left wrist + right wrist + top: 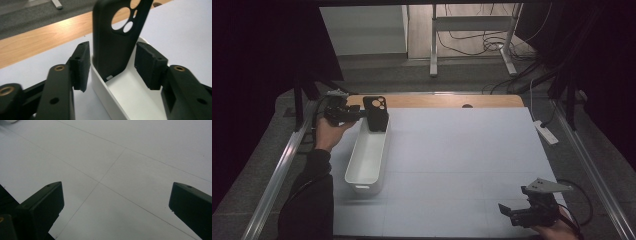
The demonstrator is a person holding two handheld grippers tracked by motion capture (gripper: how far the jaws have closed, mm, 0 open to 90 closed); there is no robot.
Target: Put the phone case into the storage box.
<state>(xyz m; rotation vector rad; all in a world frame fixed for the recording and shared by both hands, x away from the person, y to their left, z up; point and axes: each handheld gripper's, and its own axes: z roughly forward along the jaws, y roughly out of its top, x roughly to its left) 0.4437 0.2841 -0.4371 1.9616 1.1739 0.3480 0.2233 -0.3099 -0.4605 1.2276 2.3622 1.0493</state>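
Phone case point(113, 42) stands upright against the white bin's point(364, 165) far end, freed between the left tool's point(112, 66) parted pads; the right tool point(517, 212) idles open over the surface point(462, 150).

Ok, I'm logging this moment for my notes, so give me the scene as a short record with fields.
item: black phone case, upright, leaning at the far end of the white bin
left gripper: open, pads either side of the case, not pressing it
right gripper: open, nothing between the jaws, over the bare white table mat
status: case stands in the bin, released
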